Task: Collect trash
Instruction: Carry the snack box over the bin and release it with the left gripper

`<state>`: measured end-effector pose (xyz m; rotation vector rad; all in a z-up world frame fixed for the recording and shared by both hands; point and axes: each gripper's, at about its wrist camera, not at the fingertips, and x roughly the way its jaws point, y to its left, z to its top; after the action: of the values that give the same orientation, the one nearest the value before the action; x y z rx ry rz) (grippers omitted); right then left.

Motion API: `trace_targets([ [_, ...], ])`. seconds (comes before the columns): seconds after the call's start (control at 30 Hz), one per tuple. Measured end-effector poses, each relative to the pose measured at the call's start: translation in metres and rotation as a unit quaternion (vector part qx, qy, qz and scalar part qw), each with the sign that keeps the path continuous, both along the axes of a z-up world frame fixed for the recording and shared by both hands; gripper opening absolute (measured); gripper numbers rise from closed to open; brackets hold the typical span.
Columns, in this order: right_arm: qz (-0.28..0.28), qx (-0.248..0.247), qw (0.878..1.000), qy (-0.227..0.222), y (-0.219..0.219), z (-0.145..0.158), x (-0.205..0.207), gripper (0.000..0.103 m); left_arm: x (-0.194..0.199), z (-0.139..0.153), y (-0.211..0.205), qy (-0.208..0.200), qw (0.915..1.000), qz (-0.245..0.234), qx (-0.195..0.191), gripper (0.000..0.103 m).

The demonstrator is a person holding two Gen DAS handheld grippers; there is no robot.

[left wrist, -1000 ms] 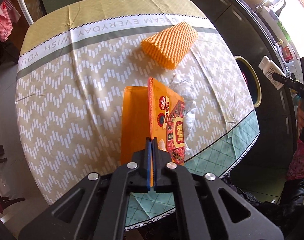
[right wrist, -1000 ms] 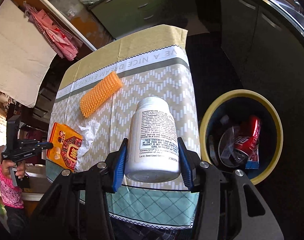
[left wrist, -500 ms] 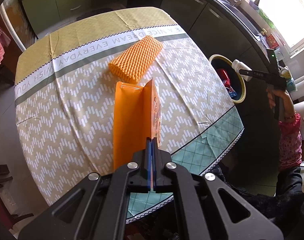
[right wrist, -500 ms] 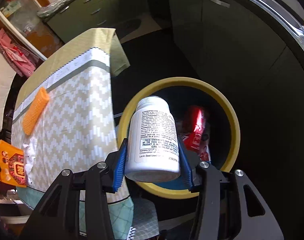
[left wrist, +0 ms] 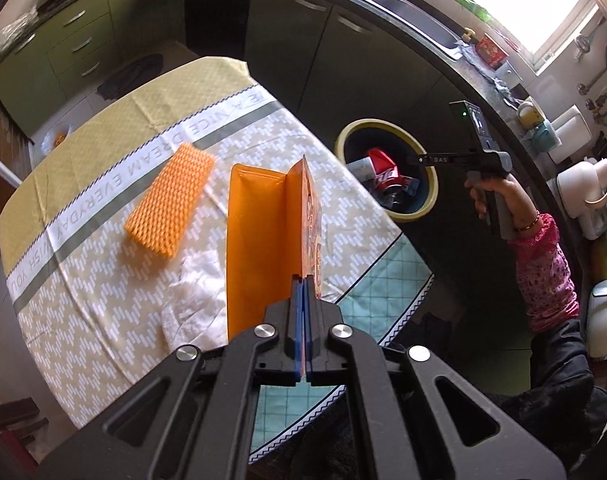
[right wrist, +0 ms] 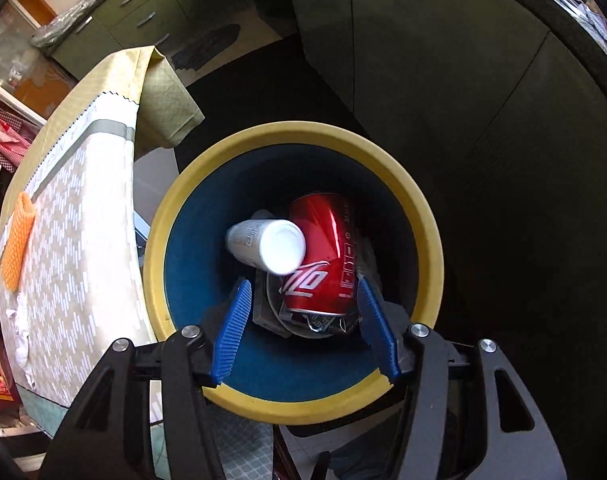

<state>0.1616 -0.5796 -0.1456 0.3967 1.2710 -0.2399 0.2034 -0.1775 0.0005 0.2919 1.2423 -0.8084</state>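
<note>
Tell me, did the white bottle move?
Yes. The bottle left the open right gripper and dropped down into the bin, beside the red can.

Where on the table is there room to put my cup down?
The tablecloth is bare on the near-left side, left of the crumpled tissue. Another free patch lies between the orange foam net and the far yellow border. The middle is crowded: net, tissue and the orange packet in the left gripper.

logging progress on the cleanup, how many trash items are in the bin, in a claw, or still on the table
In the bin: 2 clear, white bottle, red can, plus unclear scraps
In a claw: 1, orange packet in left claw
On the table: 2, orange foam net, crumpled tissue
Total: 5
</note>
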Motion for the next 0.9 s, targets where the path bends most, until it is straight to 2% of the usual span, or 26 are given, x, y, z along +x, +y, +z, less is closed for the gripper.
trace_targets([
  [0.13, 0.001, -0.007, 1.000, -0.030, -0.006, 0.025, -0.030, 0.057, 0.003, 0.002, -0.065, -0.004, 0.9991, -0.043, -0.003, 0.001],
  [0.33, -0.011, -0.029, 0.998, -0.056, -0.019, 0.047, -0.087, 0.058, 0.012, -0.017, -0.173, 0.000, 0.9954, -0.096, 0.000, 0.001],
  [0.43, -0.021, -0.023, 0.998, -0.061, -0.026, 0.047, -0.112, 0.058, 0.016, -0.041, -0.229, 0.008, 0.9935, -0.112, 0.016, 0.001],
  [0.57, -0.031, -0.013, 0.998, -0.062, -0.035, 0.042, -0.141, 0.058, 0.023, -0.086, -0.283, 0.016, 0.9919, -0.114, 0.055, 0.001],
  [0.7, -0.032, -0.005, 0.998, -0.060, -0.036, 0.036, -0.150, 0.058, 0.028, -0.124, -0.311, 0.009, 0.9896, -0.103, 0.100, 0.004],
  [0.73, -0.030, -0.005, 0.998, -0.060, -0.036, 0.036, -0.151, 0.058, 0.028, -0.128, -0.313, 0.005, 0.9890, -0.100, 0.109, 0.010],
  [0.77, -0.028, -0.005, 0.998, -0.061, -0.035, 0.037, -0.150, 0.058, 0.029, -0.129, -0.313, 0.003, 0.9889, -0.099, 0.110, 0.018],
  [0.83, -0.021, -0.010, 0.998, -0.063, -0.031, 0.040, -0.146, 0.058, 0.026, -0.123, -0.306, 0.004, 0.9898, -0.100, 0.102, 0.028],
  [0.9, -0.007, -0.016, 0.998, -0.066, -0.022, 0.044, -0.139, 0.058, 0.022, -0.108, -0.290, -0.002, 0.9901, -0.104, 0.094, 0.033],
])
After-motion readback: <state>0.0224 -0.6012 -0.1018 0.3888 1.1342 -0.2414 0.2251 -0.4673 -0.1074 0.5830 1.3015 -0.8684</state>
